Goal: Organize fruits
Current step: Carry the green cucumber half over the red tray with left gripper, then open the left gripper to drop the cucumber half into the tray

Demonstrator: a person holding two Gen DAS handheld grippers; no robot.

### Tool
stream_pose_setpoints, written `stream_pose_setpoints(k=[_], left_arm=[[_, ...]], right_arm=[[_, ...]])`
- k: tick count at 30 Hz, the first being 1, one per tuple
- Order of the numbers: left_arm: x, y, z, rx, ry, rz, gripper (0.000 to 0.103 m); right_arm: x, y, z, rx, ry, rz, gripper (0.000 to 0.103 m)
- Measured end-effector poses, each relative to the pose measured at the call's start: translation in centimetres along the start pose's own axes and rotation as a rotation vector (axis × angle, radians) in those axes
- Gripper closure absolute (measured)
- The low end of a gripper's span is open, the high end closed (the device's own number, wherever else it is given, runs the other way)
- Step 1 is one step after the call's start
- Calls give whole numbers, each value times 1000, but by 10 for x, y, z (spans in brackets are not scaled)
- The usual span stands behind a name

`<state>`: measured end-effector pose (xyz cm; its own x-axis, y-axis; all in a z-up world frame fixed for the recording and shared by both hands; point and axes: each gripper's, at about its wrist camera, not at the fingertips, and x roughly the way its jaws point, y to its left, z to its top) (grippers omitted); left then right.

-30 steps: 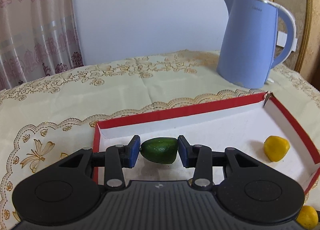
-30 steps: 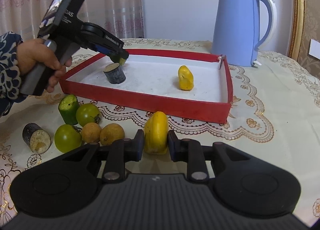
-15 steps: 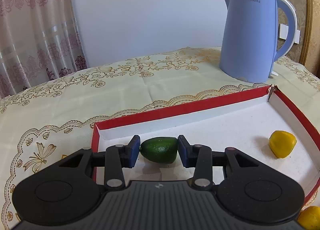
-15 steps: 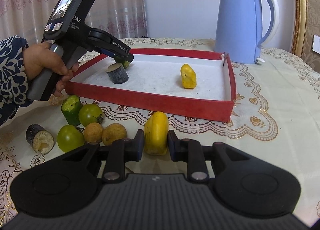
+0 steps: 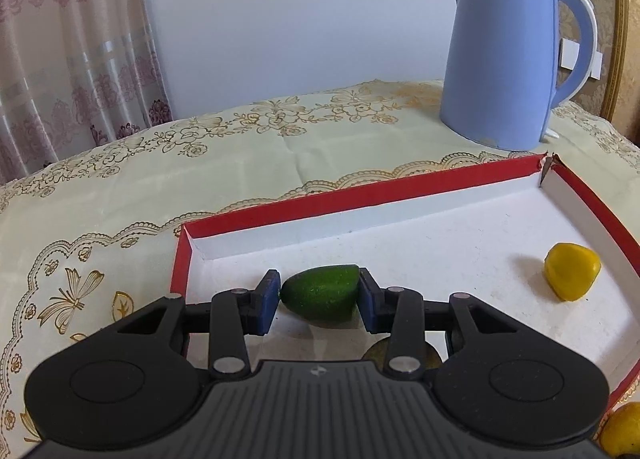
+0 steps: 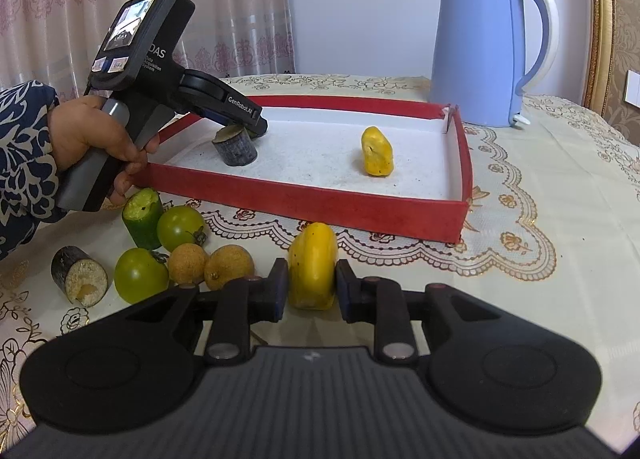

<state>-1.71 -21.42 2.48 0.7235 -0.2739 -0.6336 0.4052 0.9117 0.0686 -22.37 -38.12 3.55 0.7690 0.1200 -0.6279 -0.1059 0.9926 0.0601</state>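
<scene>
My left gripper (image 5: pixel 319 297) is shut on a green cucumber piece (image 5: pixel 322 291), held low over the near left corner of the red tray (image 5: pixel 360 195). A yellow fruit piece (image 5: pixel 572 270) lies in the tray at the right. My right gripper (image 6: pixel 311 284) is shut on a yellow fruit piece (image 6: pixel 312 265), in front of the tray's near wall (image 6: pixel 304 199). In the right wrist view, the left gripper (image 6: pixel 256 127) sits over a dark cane piece (image 6: pixel 235 146) in the tray, and another yellow piece (image 6: pixel 377 152) lies mid-tray.
A blue kettle (image 6: pixel 486 47) stands behind the tray. On the cloth left of my right gripper lie a cucumber stub (image 6: pixel 143 217), two green tomatoes (image 6: pixel 181 222), two brown round fruits (image 6: pixel 229 267) and a dark cane piece (image 6: pixel 79 274).
The left gripper has lowered toward the tray floor with the cucumber piece. The right gripper has risen slightly with the yellow piece and still holds it.
</scene>
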Motion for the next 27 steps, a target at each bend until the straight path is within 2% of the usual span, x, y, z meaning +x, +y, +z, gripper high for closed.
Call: stream_pose_setpoints(k=[9, 14, 20, 23, 27], left_arm=[[-3, 0, -1, -9, -4, -8, 63], [-7, 0, -1, -10, -16, -8, 56], [-17, 2, 1, -15, -40, -9, 53], [-27, 7, 1, -34, -67, -9, 45], [-44, 17, -4, -81, -100, -30, 44]], right_arm=[[1, 0, 0, 0, 2, 0, 79], [1, 0, 0, 2, 2, 0, 79], [1, 1, 0, 4, 3, 0, 79], [2, 1, 0, 4, 4, 0, 79], [2, 1, 0, 4, 4, 0, 79]])
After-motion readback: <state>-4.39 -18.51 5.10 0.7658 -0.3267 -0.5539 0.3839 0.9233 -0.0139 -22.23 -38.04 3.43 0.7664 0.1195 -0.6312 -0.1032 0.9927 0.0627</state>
